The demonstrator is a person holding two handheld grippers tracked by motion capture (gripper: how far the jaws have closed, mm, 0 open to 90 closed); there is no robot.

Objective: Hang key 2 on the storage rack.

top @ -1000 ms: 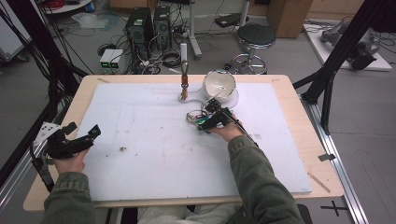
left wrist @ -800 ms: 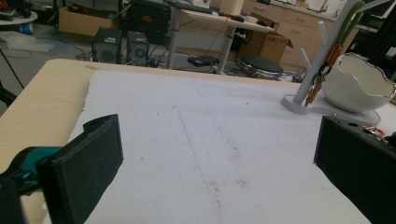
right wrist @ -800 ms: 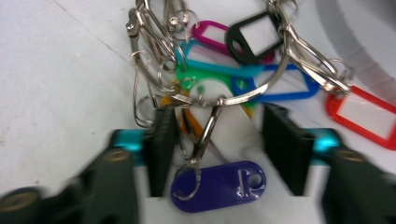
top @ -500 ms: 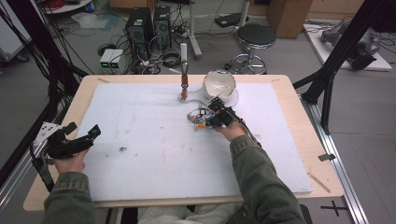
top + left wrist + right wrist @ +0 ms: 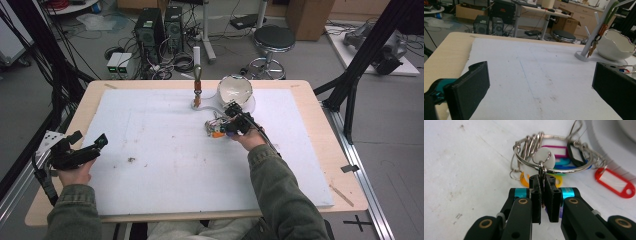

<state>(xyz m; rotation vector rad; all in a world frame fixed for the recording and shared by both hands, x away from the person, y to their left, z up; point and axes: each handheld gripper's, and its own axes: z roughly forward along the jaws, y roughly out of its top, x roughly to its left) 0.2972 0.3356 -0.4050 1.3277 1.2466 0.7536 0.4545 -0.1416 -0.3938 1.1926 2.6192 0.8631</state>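
A bunch of key rings [image 5: 554,167] with coloured tags lies on the white foam board [image 5: 165,175], just in front of a white bowl [image 5: 235,90]. My right gripper [image 5: 543,185] is shut on a thin metal piece that hangs from the big ring beside a round white tag [image 5: 545,160]. In the high view the right gripper [image 5: 227,127] sits at the bunch [image 5: 215,127]. My left gripper [image 5: 89,138] rests at the board's left edge, open, with nothing between its jaws [image 5: 541,82].
A white key stand [image 5: 197,87] with keys hanging on it stands left of the bowl [image 5: 616,47]. A red tag [image 5: 614,182] lies at the bunch's right side. The board is ringed by the wooden table's rim [image 5: 320,125].
The right gripper has nudged in toward the key bunch and its jaws have come together there. The left hand has stayed where it was.
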